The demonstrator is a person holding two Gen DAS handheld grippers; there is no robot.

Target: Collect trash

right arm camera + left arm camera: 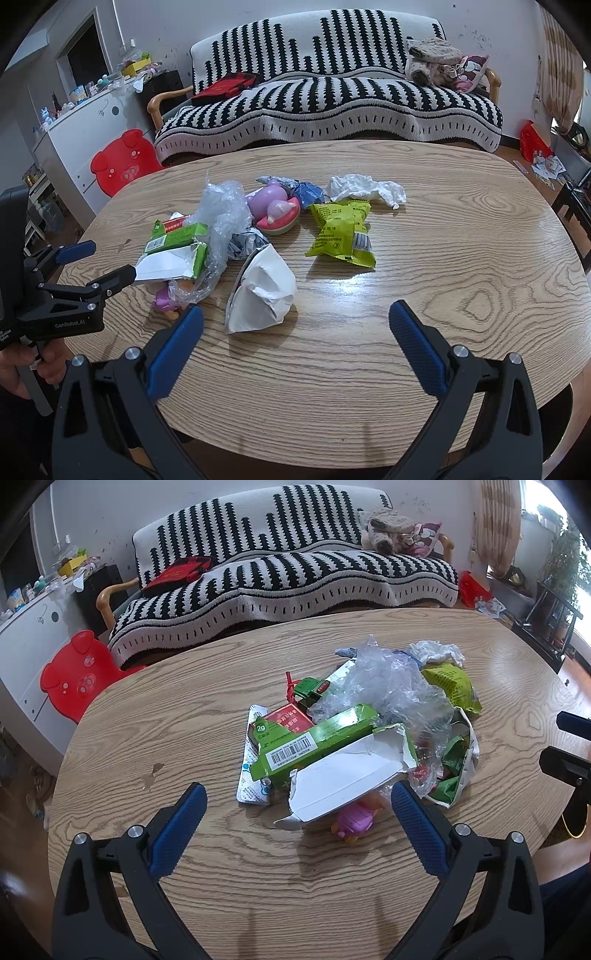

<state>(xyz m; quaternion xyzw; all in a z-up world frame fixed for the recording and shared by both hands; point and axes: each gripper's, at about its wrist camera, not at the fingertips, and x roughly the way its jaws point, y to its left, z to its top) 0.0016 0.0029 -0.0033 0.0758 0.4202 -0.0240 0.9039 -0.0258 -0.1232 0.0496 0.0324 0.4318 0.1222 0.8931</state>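
Note:
A heap of trash lies mid-table: a torn green carton with a white inside, crumpled clear plastic, a yellow-green snack bag, a white tissue and a small red box. My left gripper is open just before the carton's torn flap, with a pink toy under it. In the right wrist view my right gripper is open above the table, near a crumpled white bag. The snack bag and tissue lie beyond. The left gripper shows at the carton.
A green toy car and a purple toy on a watermelon slice sit among the trash. Behind the table stands a black-and-white striped sofa. A red pig-shaped stool and a white cabinet are at the left.

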